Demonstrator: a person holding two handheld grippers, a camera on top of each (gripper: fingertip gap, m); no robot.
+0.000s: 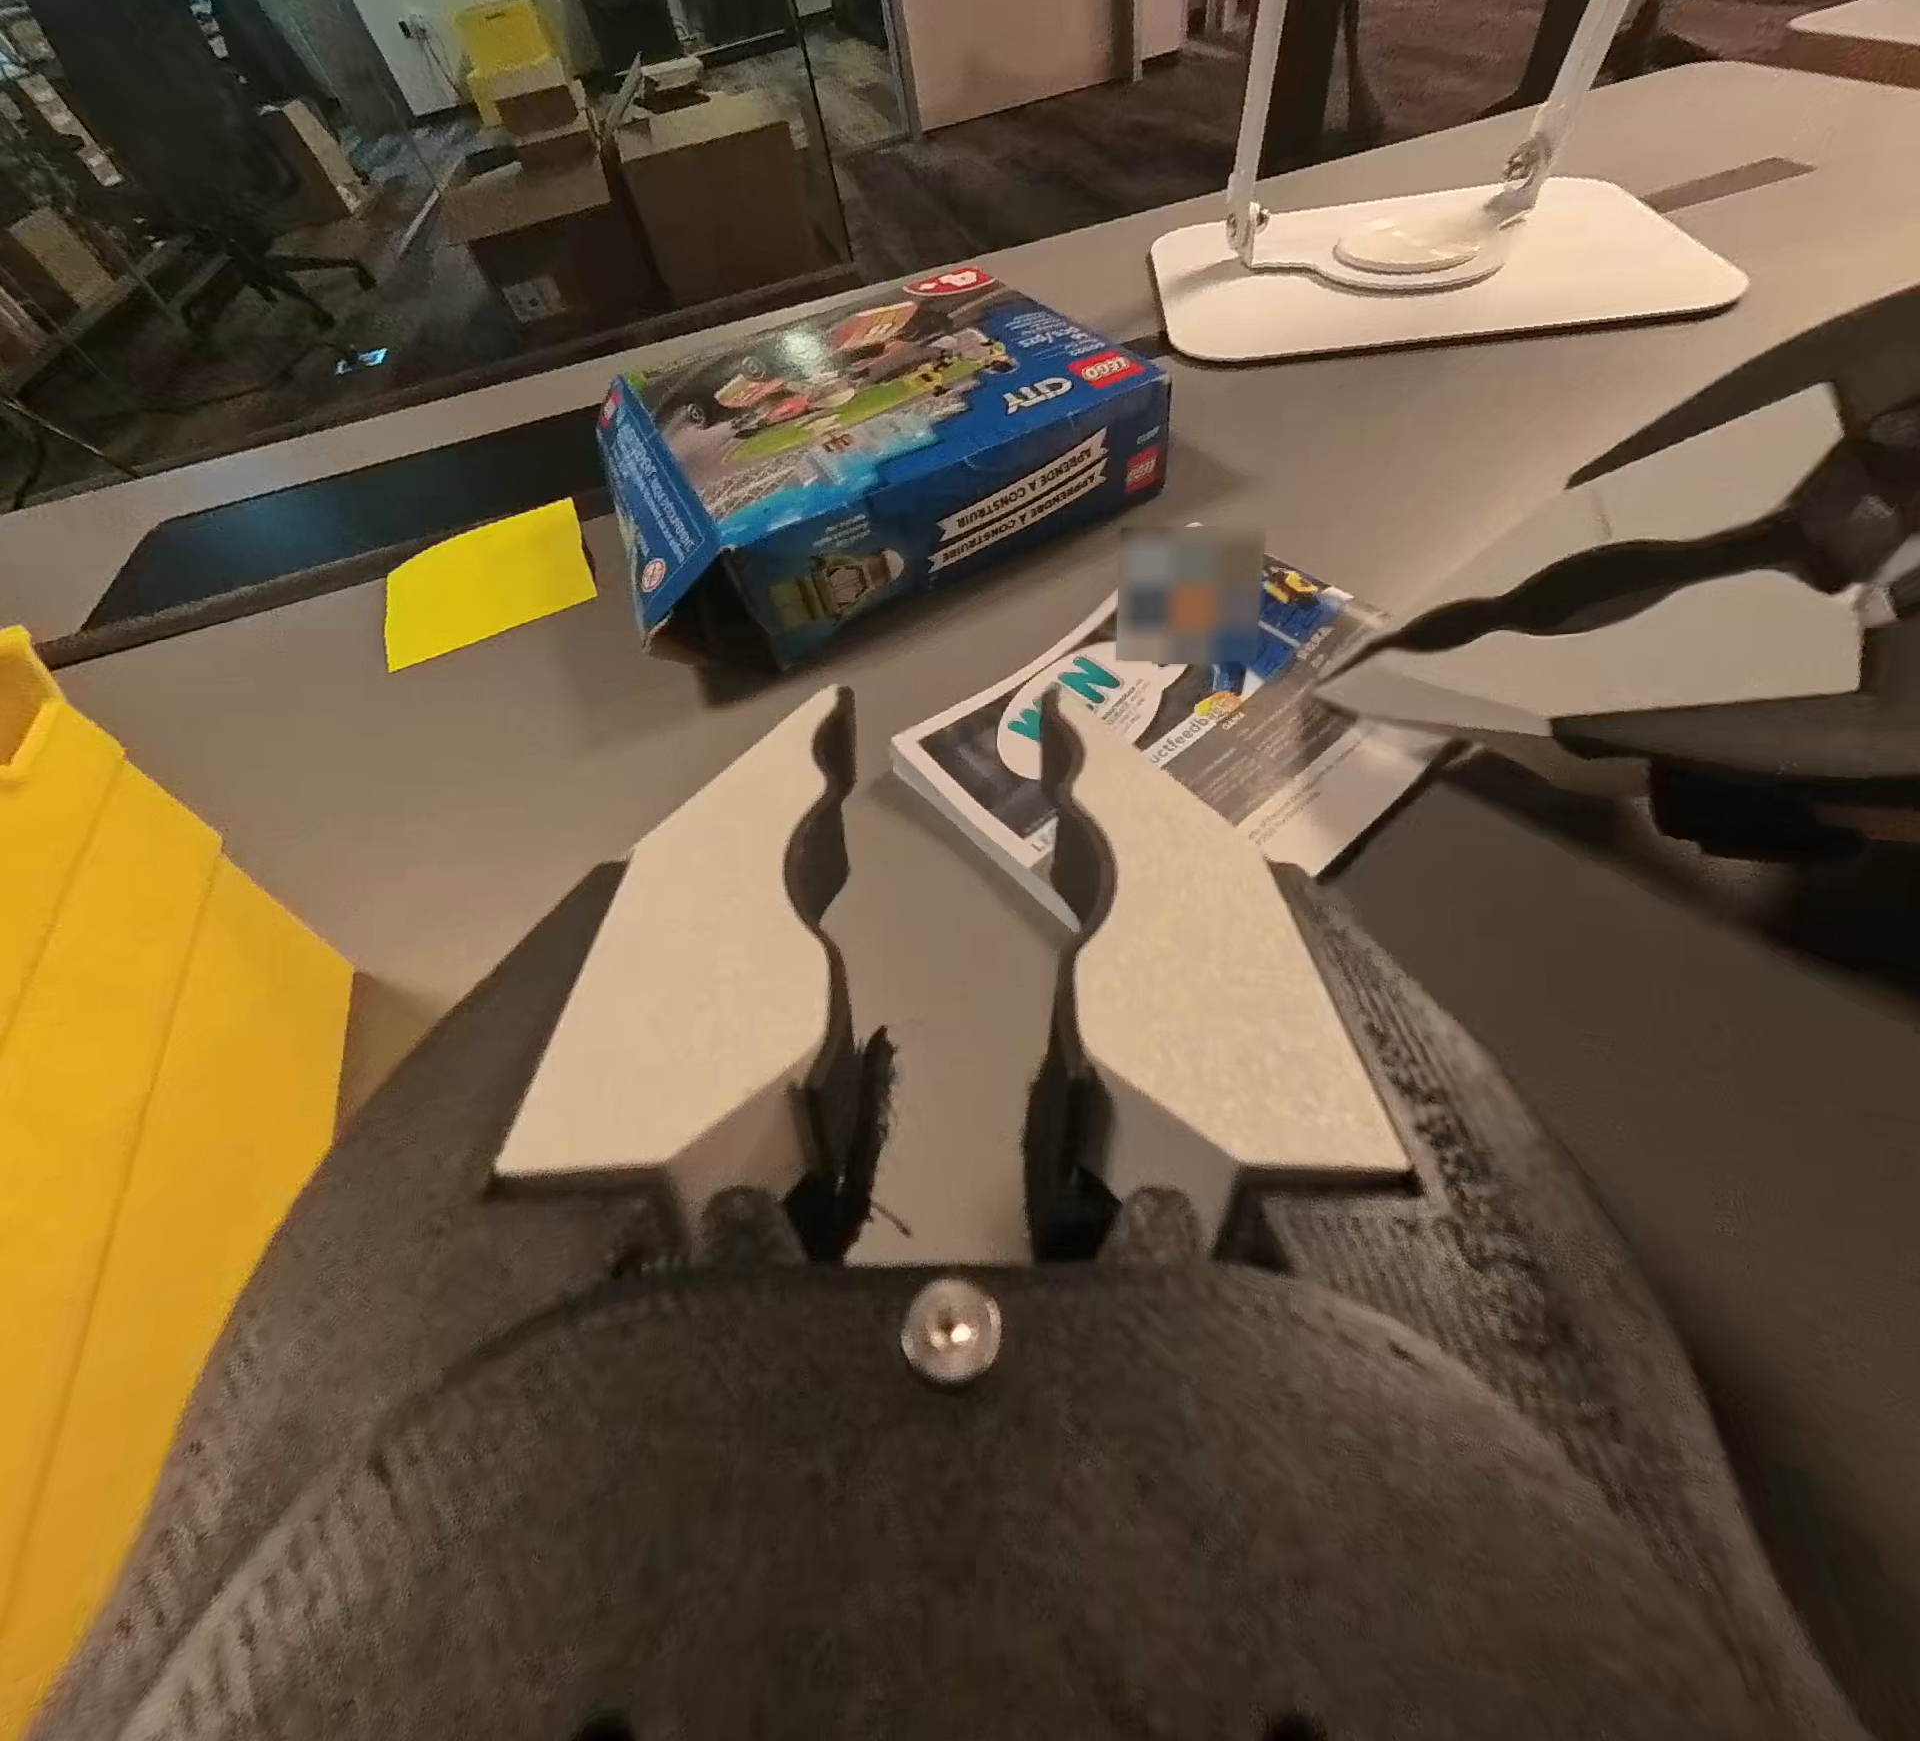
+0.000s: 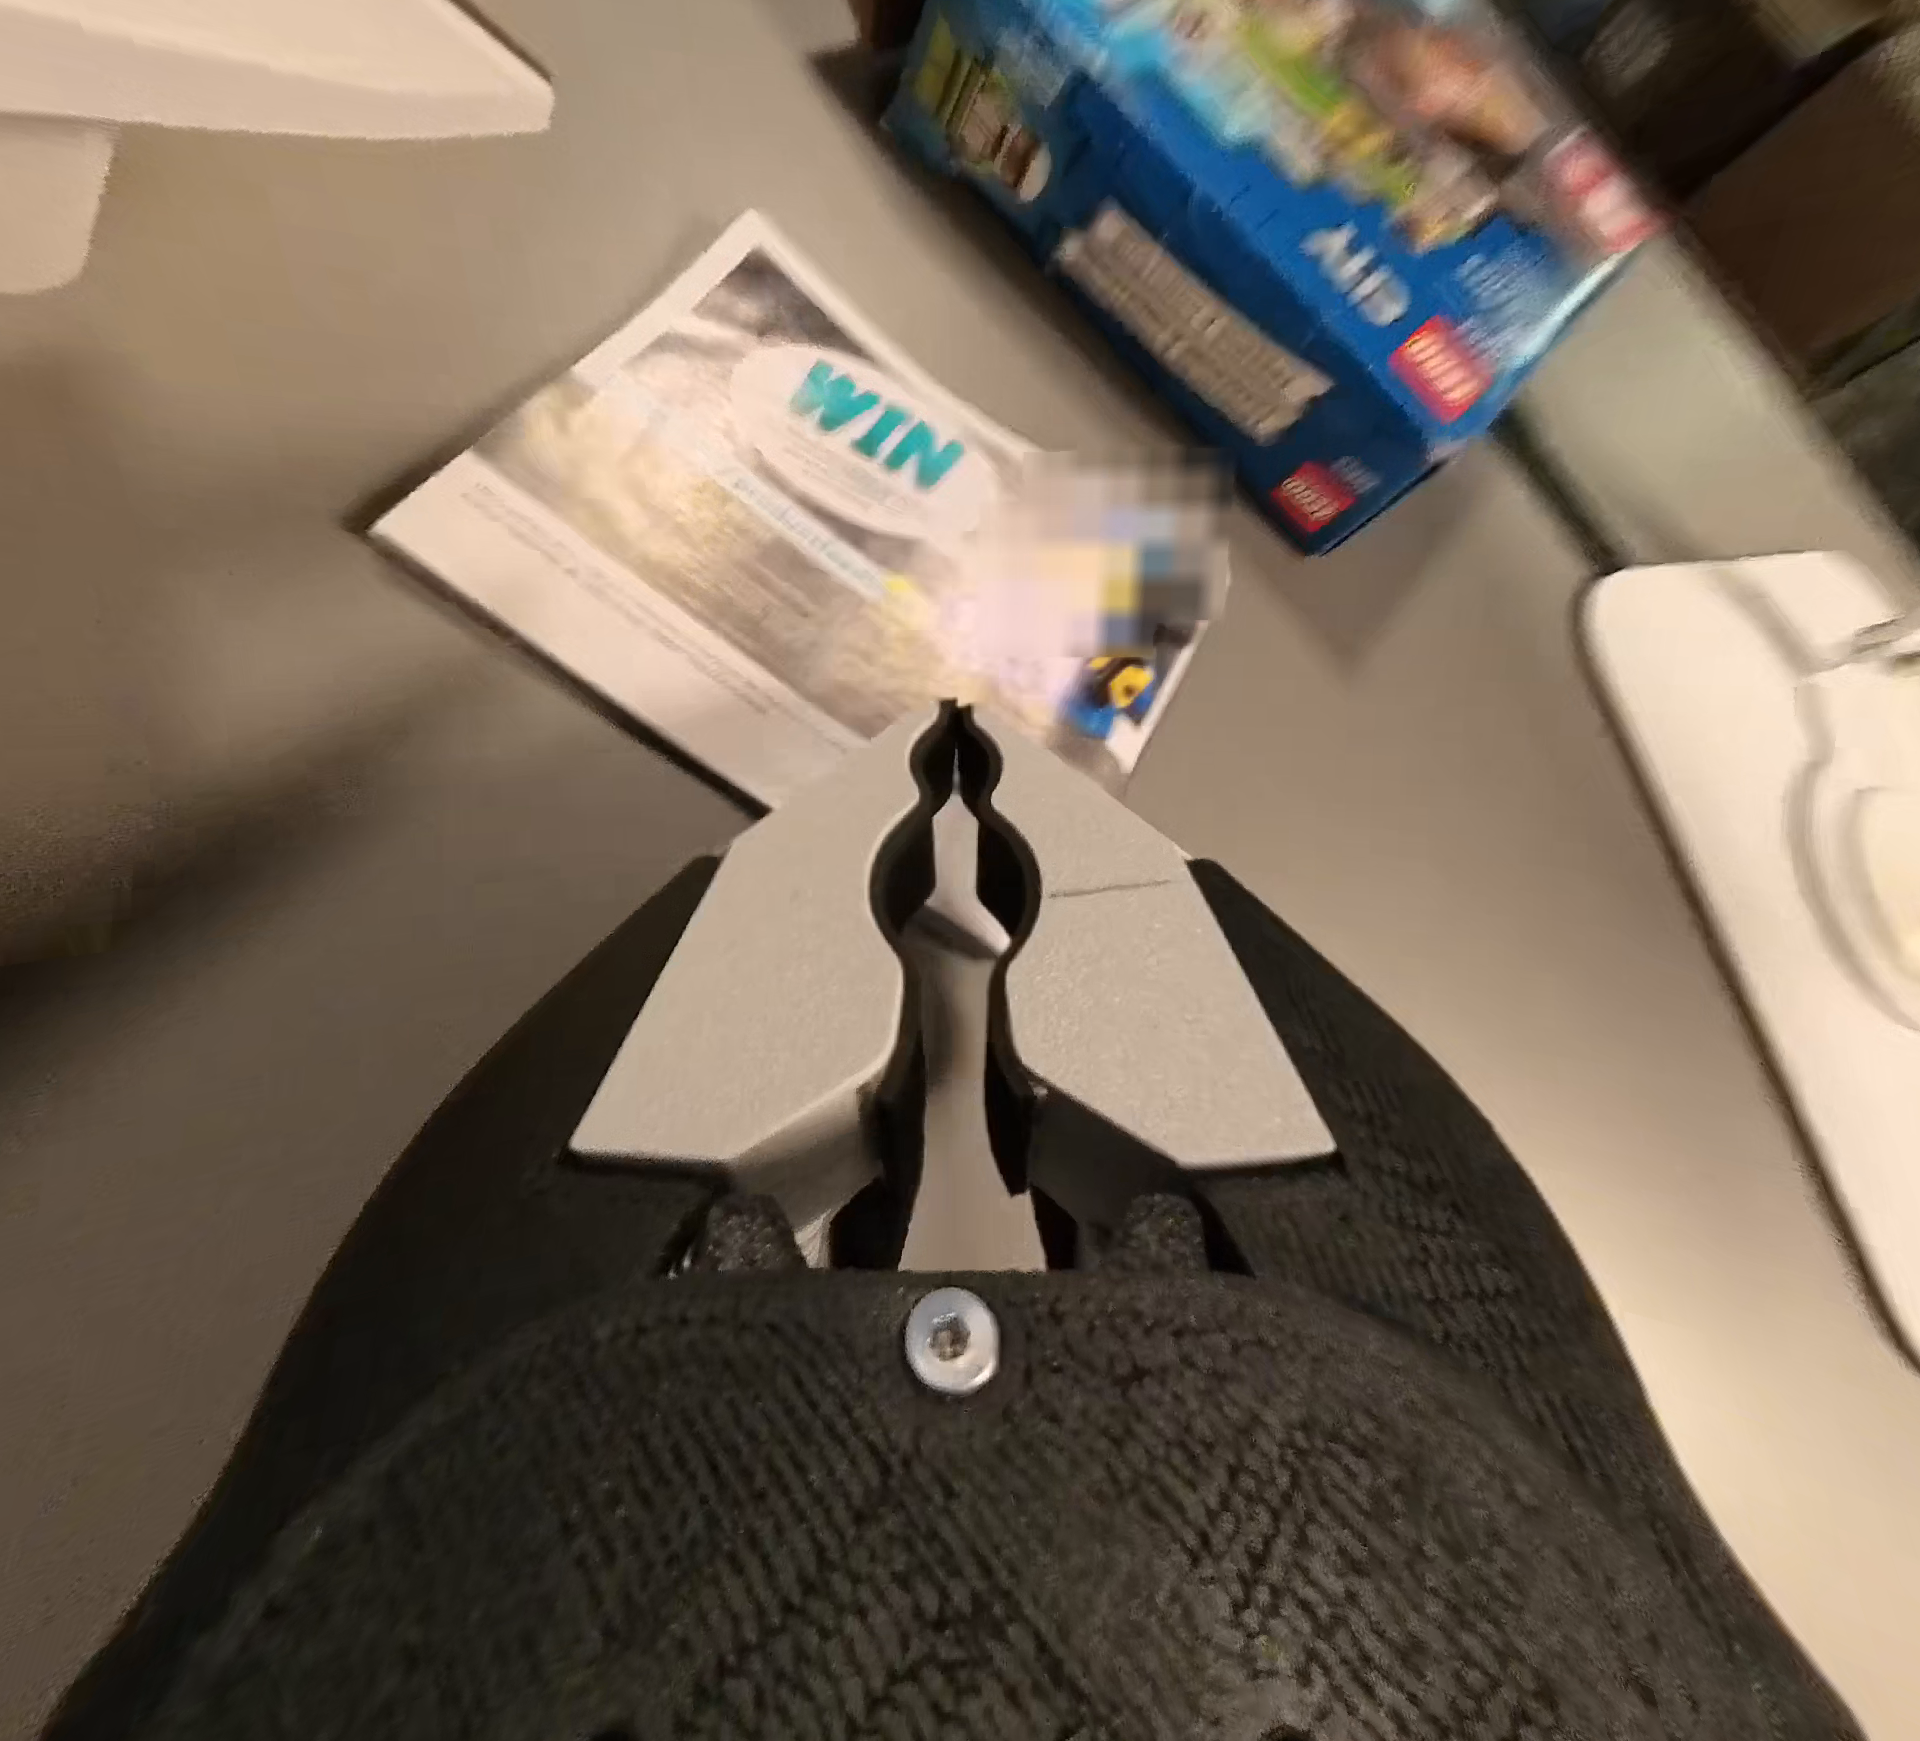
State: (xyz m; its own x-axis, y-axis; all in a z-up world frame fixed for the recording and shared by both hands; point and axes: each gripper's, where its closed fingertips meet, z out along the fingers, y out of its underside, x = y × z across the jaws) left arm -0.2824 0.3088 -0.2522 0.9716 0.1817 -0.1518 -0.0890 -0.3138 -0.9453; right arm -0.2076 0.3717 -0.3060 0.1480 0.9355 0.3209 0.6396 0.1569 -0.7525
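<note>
Grey table [image 1: 312, 756] — right gripper [image 2: 951, 709] pinches booklet [image 2: 675, 528] corner.

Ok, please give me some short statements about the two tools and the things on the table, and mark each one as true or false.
1. The left tool has its fingers apart with nothing between them. True.
2. The blue toy box stands closed and upright. False: it lies on its side with one end flap open.
3. The right tool has its fingers closed, with the tips over the booklet. True; whether they pinch a page cannot be told.
4. The booklet lies on top of the blue toy box. False: it lies on the grey table beside the box.
5. A yellow paper note lies on the table to the left of the box. True.
</note>
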